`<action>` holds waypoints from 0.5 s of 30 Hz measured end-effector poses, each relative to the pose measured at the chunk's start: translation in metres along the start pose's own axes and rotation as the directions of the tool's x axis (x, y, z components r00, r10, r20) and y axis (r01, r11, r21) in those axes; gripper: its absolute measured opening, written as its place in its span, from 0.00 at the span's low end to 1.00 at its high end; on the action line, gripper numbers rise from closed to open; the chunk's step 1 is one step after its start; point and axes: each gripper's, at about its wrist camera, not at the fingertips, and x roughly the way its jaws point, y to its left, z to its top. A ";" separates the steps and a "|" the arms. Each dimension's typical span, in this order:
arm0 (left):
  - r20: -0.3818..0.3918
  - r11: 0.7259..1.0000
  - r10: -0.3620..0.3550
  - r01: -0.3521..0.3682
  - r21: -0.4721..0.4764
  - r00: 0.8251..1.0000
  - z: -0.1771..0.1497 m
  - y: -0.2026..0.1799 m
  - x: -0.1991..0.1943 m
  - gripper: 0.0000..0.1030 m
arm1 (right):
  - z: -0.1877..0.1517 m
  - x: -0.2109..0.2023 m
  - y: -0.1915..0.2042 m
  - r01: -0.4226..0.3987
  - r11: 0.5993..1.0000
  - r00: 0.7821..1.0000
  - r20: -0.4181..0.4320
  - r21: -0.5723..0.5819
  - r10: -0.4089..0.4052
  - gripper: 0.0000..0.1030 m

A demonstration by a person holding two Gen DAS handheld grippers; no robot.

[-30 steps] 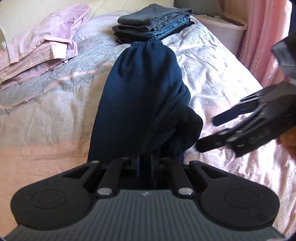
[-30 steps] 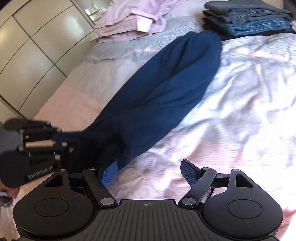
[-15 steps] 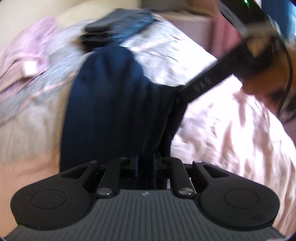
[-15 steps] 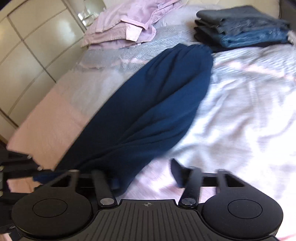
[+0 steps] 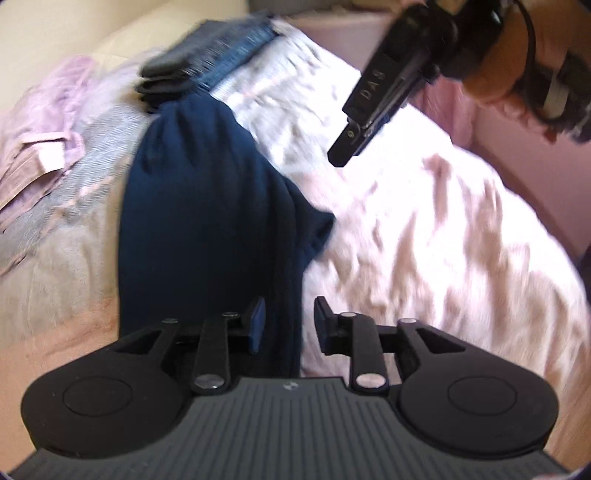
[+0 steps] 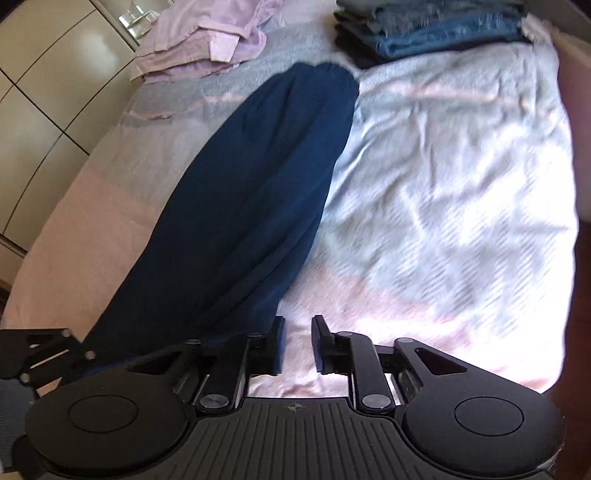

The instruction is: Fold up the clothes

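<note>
Long navy trousers lie stretched out along the bed, waistband at the far end. In the left wrist view my left gripper is open at the near end, and a fold of the navy cloth still runs between its fingers. My right gripper hovers just right of the trousers' near edge. Its jaws stand a narrow gap apart, with only pink cover showing between them. In the left wrist view the right gripper hangs high at the upper right, held by a hand. The left gripper shows at the lower left of the right wrist view.
A stack of folded jeans sits at the far end of the bed, touching the waistband. Crumpled lilac clothes lie at the far left. The pink and grey bed cover is wrinkled on the right. Cream cupboard doors stand left of the bed.
My left gripper was shut on the navy cloth and has now opened. The right gripper's jaws have narrowed, and it has risen up and over to the right of the trousers.
</note>
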 end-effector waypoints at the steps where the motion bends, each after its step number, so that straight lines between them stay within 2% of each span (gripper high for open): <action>1: -0.006 0.999 0.012 -0.012 -0.039 1.000 -0.001 0.012 0.002 0.31 | 0.007 -0.005 0.000 0.003 1.000 1.000 0.013 -0.013 -0.003 0.36; 2: -0.012 0.997 0.023 -0.024 -0.078 1.000 -0.002 0.025 0.005 0.31 | 0.015 -0.009 0.000 0.009 0.999 1.000 0.028 -0.034 -0.008 0.50; 3: -0.019 0.992 0.034 -0.036 -0.117 0.999 -0.003 0.037 0.007 0.31 | 0.023 -0.014 0.001 0.016 0.998 0.999 0.043 -0.055 -0.013 0.55; 6: -0.042 0.970 0.066 -0.074 -0.232 0.997 -0.007 0.074 0.014 0.32 | 0.060 -0.015 0.012 0.020 0.985 0.996 0.084 -0.172 -0.006 0.55; 9: -0.069 0.933 0.094 -0.112 -0.342 0.993 -0.010 0.111 0.022 0.33 | 0.109 -0.004 0.032 -0.021 0.937 0.993 0.106 -0.348 0.061 0.55; 11: -0.089 0.901 0.111 -0.138 -0.412 0.990 -0.012 0.135 0.027 0.33 | 0.139 0.018 0.043 -0.074 0.875 0.992 0.057 -0.478 0.115 0.55; 12: -0.100 0.883 0.116 -0.149 -0.446 0.988 -0.015 0.147 0.030 0.33 | 0.152 0.033 0.051 -0.108 0.831 0.990 0.015 -0.546 0.139 0.55; 14: -0.137 0.849 0.101 -0.157 -0.505 0.985 -0.030 0.168 0.041 0.33 | 0.174 0.071 0.072 -0.189 0.701 0.981 -0.093 -0.688 0.173 0.55; 15: -0.159 0.841 0.093 -0.162 -0.516 0.983 -0.038 0.173 0.047 0.33 | 0.180 0.089 0.085 -0.228 0.611 0.973 -0.148 -0.758 0.179 0.55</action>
